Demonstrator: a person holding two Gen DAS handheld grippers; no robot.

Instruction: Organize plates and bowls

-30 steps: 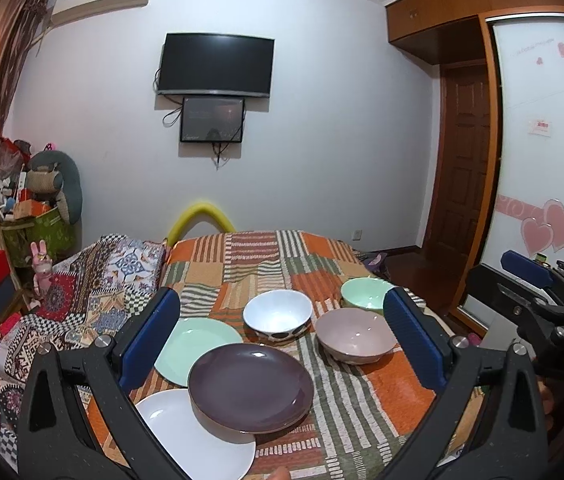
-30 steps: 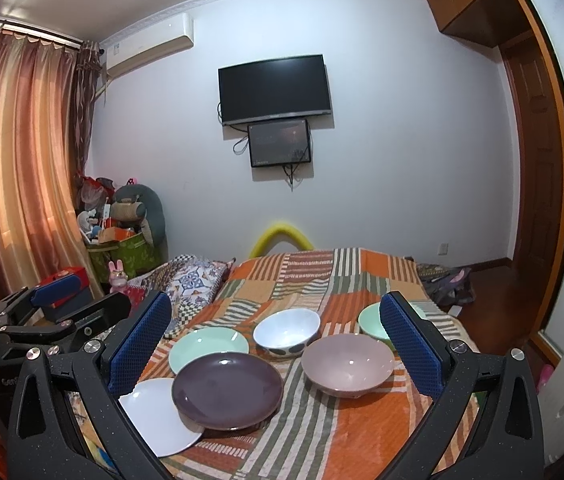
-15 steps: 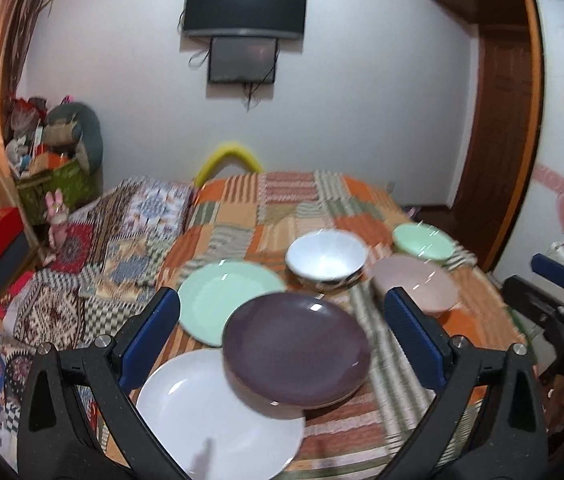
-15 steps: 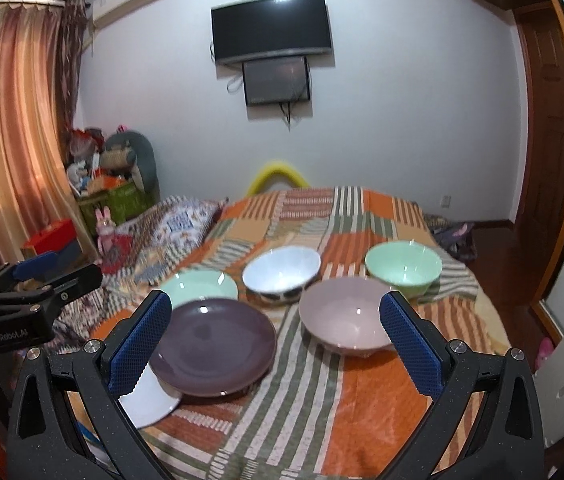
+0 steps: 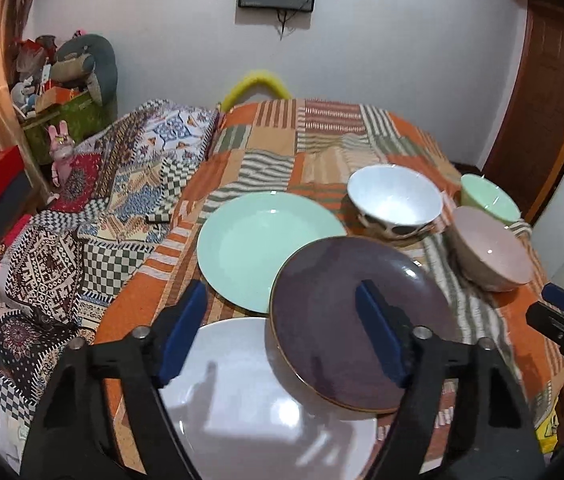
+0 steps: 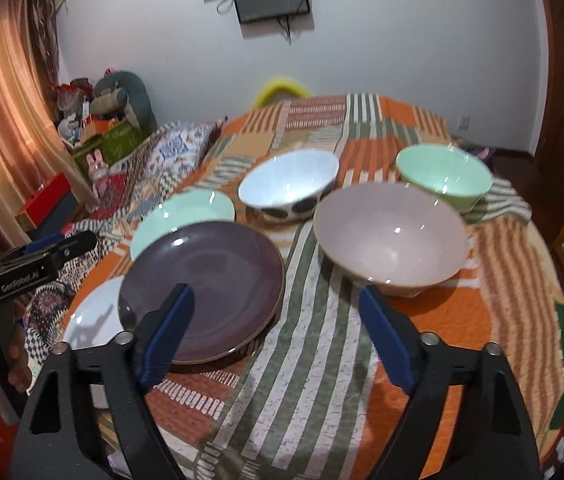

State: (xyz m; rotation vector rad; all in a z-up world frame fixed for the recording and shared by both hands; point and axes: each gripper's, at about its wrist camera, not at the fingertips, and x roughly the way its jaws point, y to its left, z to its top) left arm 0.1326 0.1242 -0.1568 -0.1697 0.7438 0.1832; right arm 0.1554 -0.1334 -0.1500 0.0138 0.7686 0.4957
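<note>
Left wrist view: your left gripper (image 5: 282, 336) has just been narrowing its jaws, nothing gripped, over the purple plate (image 5: 354, 320) — which overlaps the white plate (image 5: 266, 400) and lies before the green plate (image 5: 266, 244). Your right gripper (image 6: 276, 338), also empty and narrowing, faces the pink bowl (image 6: 390, 236) right of the purple plate. Clip its raised rim and it could skid. Both have dropped closer than a second ago.

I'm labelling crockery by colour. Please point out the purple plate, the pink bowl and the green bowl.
purple plate (image 6: 206, 276): right wrist view, middle of its face.
pink bowl (image 6: 390, 232): right wrist view, inside bottom.
green bowl (image 6: 440, 176): right wrist view, inner wall.
</note>
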